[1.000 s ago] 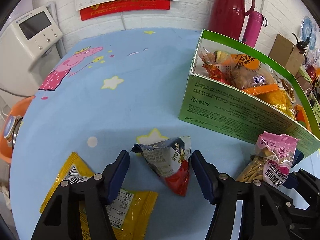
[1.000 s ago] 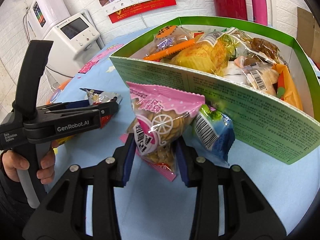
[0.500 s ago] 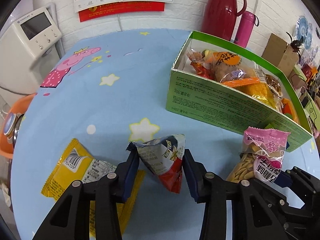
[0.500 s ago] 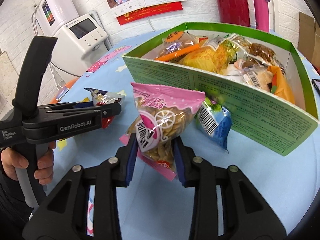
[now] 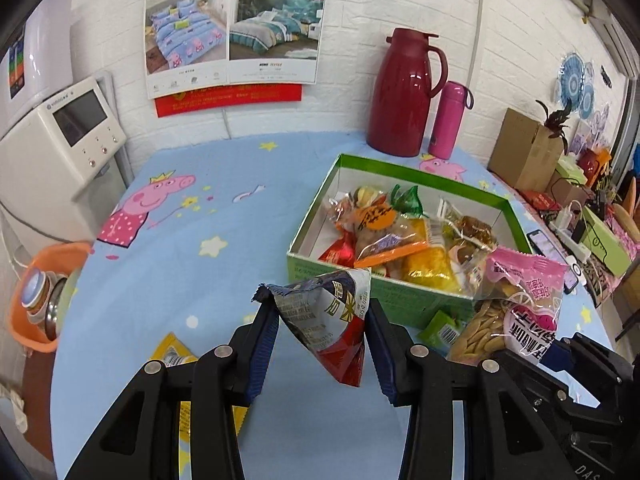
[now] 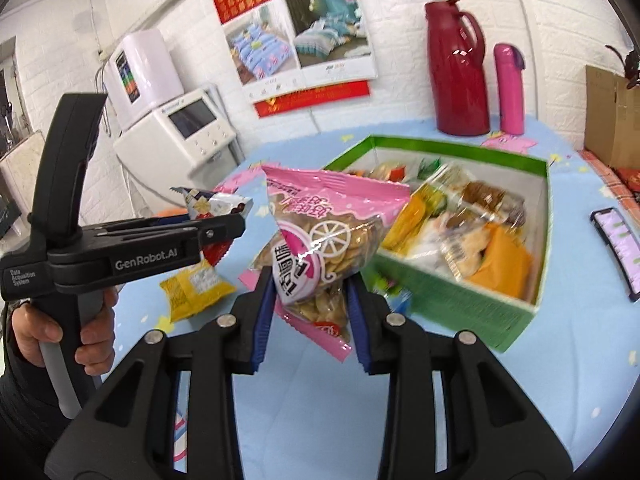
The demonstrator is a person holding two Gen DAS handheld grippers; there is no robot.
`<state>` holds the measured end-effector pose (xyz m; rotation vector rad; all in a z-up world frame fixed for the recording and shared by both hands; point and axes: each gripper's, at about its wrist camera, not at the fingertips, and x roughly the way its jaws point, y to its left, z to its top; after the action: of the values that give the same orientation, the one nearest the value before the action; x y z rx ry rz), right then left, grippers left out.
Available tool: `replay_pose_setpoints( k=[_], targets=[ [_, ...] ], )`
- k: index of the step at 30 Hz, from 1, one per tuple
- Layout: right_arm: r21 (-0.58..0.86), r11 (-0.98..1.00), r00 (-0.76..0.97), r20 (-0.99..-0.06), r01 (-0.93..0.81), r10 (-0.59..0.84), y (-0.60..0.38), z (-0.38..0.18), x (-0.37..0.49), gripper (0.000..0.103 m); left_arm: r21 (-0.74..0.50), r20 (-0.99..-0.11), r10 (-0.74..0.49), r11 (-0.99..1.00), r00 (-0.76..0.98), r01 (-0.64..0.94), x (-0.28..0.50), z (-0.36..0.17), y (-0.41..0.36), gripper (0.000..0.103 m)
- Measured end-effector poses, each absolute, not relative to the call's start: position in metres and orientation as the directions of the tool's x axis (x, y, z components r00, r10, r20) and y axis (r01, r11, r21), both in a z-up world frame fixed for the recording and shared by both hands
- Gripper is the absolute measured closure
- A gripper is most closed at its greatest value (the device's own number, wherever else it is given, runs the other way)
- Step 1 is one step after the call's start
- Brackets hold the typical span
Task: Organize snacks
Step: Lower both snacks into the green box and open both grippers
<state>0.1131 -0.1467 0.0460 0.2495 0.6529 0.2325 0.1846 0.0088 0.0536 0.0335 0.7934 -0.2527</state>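
My left gripper is shut on a triangular blue-and-red snack packet, held above the blue tablecloth just in front of the green box. In the right wrist view the same left gripper shows from the side with that packet in it. My right gripper is shut on a pink bag of chips, raised in front of the green box. The pink bag also appears at the right of the left wrist view. The box is full of several mixed snacks.
A yellow packet lies on the cloth below my left gripper, and a small green packet lies by the box front. A red thermos and pink bottle stand at the back. A phone lies right of the box. A white appliance stands left.
Both grippers have risen and tilted up, lifting their packets off the cloth. The left gripper closed on the triangular packet. The box interior now shows from higher up.
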Motion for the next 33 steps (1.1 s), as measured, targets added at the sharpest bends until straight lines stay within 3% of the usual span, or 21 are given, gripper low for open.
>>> replay_pose_setpoints(
  k=[10, 23, 26, 27, 28, 30, 33],
  targets=[
    [0.289, 0.957, 0.810, -0.560, -0.005, 0.174, -0.207, 0.060, 0.140, 0.066, -0.068, -0.670, -0.230, 0.966, 0.705, 0.250, 0.210, 0.072, -0.025, 0.058],
    [0.268, 0.962, 0.776, -0.617, 0.049, 0.132, -0.234, 0.032, 0.179, 0.065, -0.022, -0.672, -0.204, 0.966, 0.712, 0.256, 0.252, 0.052, -0.056, 0.058],
    [0.258, 0.965, 0.776, -0.619, 0.054, 0.122, -0.236, 0.026, 0.183, 0.054, 0.005, -0.664, -0.196, 0.964, 0.721, 0.267, 0.257, 0.045, -0.061, 0.051],
    [0.249, 0.967, 0.775, -0.622, 0.056, 0.115, -0.237, 0.024, 0.183, 0.037, 0.020, -0.661, -0.186, 0.964, 0.727, 0.265, 0.257, 0.042, -0.063, 0.036],
    [0.239, 0.969, 0.776, -0.622, 0.060, 0.105, -0.236, 0.023, 0.183, 0.029, 0.027, -0.656, -0.178, 0.965, 0.733, 0.259, 0.257, 0.040, -0.064, 0.020],
    [0.226, 0.973, 0.782, -0.616, 0.054, 0.100, -0.234, 0.023, 0.183, 0.027, 0.031, -0.635, -0.166, 0.971, 0.755, 0.239, 0.255, 0.038, -0.063, 0.014],
    [0.208, 0.976, 0.786, -0.613, 0.058, 0.084, -0.232, 0.023, 0.181, 0.019, 0.040, -0.635, -0.158, 0.971, 0.756, 0.237, 0.252, 0.035, -0.062, 0.014]
  ],
)
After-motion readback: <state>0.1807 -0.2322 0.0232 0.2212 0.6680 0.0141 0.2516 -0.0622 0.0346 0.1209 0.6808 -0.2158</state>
